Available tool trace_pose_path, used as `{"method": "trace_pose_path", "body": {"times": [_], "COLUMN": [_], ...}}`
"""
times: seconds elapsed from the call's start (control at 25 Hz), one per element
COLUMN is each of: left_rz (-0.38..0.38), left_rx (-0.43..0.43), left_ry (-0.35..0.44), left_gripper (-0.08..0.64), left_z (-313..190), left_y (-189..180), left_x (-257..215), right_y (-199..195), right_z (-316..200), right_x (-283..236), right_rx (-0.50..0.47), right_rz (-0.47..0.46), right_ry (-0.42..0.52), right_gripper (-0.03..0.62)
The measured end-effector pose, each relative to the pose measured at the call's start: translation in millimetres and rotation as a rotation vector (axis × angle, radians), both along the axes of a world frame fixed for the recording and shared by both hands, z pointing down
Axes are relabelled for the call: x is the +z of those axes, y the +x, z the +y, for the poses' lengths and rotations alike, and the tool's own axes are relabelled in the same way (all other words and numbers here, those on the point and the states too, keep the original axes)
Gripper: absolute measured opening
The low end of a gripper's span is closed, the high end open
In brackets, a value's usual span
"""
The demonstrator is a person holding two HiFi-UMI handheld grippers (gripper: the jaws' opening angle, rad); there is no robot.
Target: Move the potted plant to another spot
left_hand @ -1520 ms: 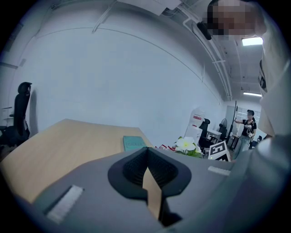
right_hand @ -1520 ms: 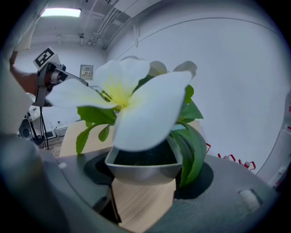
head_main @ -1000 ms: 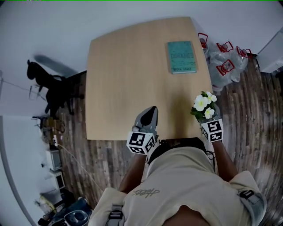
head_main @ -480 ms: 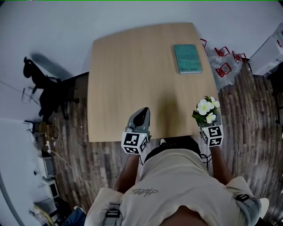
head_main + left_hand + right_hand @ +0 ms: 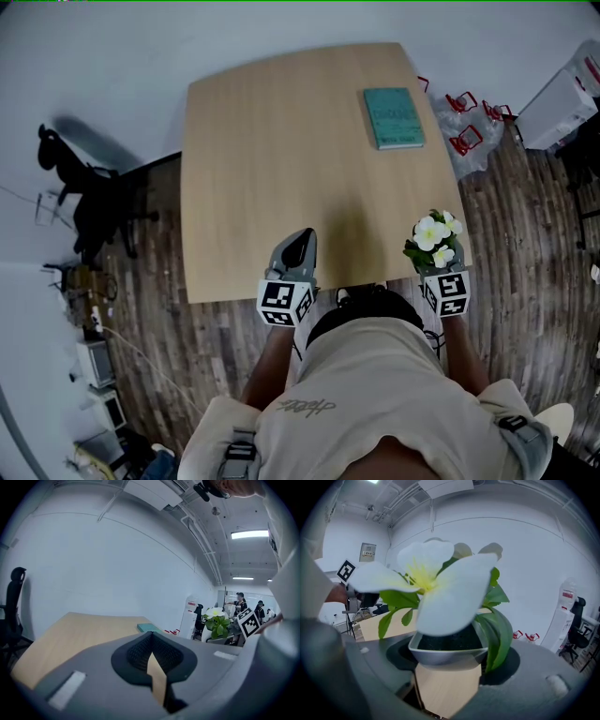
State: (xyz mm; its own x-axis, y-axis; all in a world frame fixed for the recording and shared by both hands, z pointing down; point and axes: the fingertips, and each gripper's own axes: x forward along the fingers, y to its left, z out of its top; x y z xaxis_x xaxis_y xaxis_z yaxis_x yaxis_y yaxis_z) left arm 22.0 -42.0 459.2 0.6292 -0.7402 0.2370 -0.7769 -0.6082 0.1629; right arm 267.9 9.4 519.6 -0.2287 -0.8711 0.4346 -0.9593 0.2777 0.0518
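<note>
The potted plant (image 5: 431,232), with white flowers and green leaves in a small grey pot (image 5: 449,649), hangs over the near right corner of the light wood table (image 5: 272,150). My right gripper (image 5: 434,262) is shut on the pot, one jaw on each side of it; the big flower hides most of the right gripper view. My left gripper (image 5: 298,246) is over the table's near edge, to the left of the plant. Its jaws are shut with nothing between them (image 5: 152,645). In the left gripper view the plant (image 5: 216,623) shows off to the right.
A teal book (image 5: 394,117) lies at the table's far right. On the floor are a black office chair (image 5: 80,183) to the left, and red-capped bottles (image 5: 464,131) and a white box (image 5: 562,94) to the right. People stand in the far background (image 5: 240,603).
My left gripper has slid left along the table's near edge. The right gripper, still holding the plant, has shifted a little toward the near edge.
</note>
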Motion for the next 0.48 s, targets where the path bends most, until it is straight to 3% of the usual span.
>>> {"method": "trace_pose_path", "body": {"times": [0.48], "left_rz": [-0.054], "left_rx": [0.012], "left_ry": [-0.024], "left_gripper": [0.015], "left_z": [24], "left_y": [27], "left_x": [-10], "right_y": [-16], "right_z": [-7], "right_x": [2], "right_rx": [-0.116], "right_rz": [-0.004], "right_ry": [0.032], "right_gripper": [0.339]}}
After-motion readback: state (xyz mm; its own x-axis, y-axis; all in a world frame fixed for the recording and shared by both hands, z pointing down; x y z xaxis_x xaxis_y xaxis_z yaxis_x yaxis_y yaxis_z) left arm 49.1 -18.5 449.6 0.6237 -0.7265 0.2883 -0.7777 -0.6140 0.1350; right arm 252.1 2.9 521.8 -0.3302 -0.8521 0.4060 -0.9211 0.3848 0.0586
